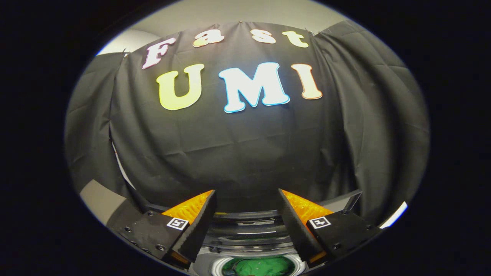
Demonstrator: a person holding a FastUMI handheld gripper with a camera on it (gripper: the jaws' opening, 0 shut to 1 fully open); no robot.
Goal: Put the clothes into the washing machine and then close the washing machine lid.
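You are working in a staged recording booth rather than a lived-in home. Well beyond the gripper (247, 193), whose fingers stand apart with nothing between them, a creased black cloth backdrop (238, 142) hangs as the wall, with plain pale wall (245, 11) above it. Just below the fingers sits a top-loading washing machine with a glossy dark rim (247, 230), green fabric (261, 266) inside its drum.

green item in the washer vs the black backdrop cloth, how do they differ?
Colour: the green item is bright green, the backdrop cloth black. Pose: the backdrop cloth hangs upright in folds beyond the claw; the green item lies bunched in the washer opening, down between the bases of the fingers. Shared: both look like fabric; the open claw touches neither.
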